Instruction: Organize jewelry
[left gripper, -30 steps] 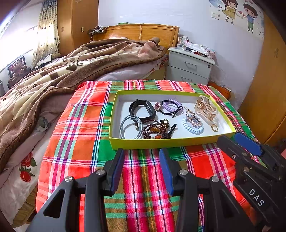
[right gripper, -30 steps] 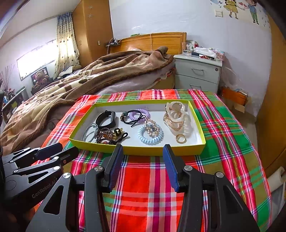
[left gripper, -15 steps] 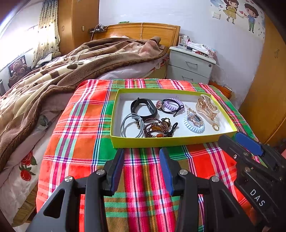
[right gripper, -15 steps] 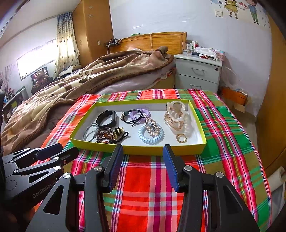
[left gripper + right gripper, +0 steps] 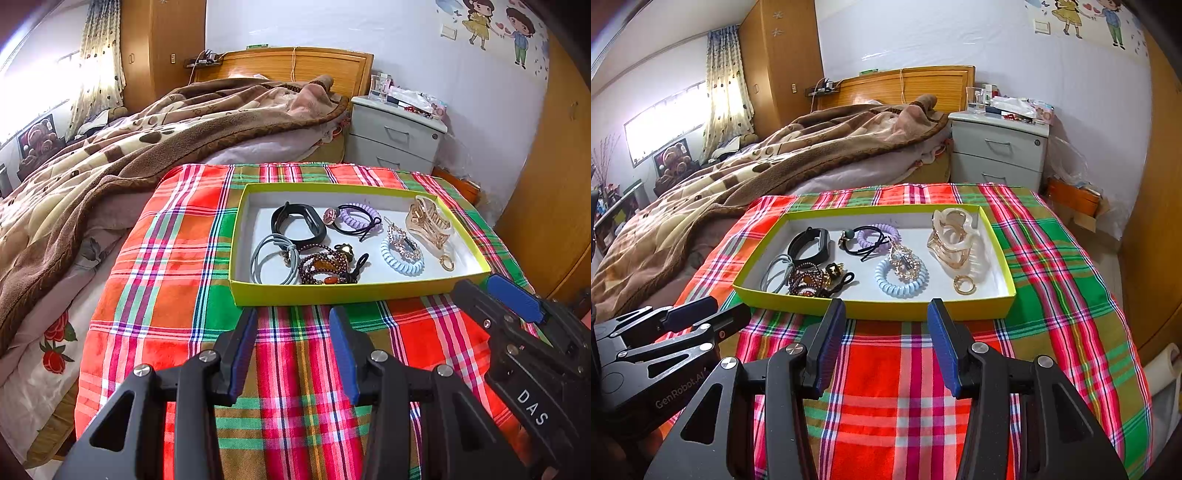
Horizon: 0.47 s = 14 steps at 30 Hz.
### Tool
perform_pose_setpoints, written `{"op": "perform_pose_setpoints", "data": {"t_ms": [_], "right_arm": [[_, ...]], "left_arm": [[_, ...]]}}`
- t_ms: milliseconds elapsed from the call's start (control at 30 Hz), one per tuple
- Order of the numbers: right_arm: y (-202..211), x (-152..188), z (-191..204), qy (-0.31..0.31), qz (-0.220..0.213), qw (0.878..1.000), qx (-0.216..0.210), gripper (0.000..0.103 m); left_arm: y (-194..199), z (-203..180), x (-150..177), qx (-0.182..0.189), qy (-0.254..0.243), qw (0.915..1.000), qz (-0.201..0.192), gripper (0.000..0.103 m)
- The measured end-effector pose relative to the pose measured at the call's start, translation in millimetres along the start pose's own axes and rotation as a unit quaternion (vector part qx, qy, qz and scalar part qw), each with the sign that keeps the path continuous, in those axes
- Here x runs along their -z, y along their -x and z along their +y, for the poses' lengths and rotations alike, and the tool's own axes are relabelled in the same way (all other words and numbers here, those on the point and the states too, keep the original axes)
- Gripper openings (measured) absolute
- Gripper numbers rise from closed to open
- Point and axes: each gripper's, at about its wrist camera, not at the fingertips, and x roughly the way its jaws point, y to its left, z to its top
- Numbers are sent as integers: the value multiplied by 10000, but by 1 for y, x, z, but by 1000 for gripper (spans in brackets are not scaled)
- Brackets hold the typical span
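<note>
Open run to the tray, clutter only inside it.

From my seat, bare red-and-green plaid cloth (image 5: 295, 369) lies between both pairs of spread jaws and the shallow yellow-green cardboard tray (image 5: 871, 308), whose low near wall is the one lip I see in the way. Inside, the gold claw hair clip (image 5: 955, 243) stands tallest at the right; bare white floor shows at the near right corner. A rumpled brown blanket (image 5: 110, 155) crowds the left side.
</note>
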Motion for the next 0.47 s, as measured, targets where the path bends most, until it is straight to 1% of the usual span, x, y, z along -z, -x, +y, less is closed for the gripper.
{"op": "perform_pose_setpoints", "data": {"t_ms": [467], "right_arm": [[0, 0, -2, -9, 0, 10000, 4, 47]], "left_arm": [[-3, 0, -2, 15, 36, 10000, 54, 42]]}}
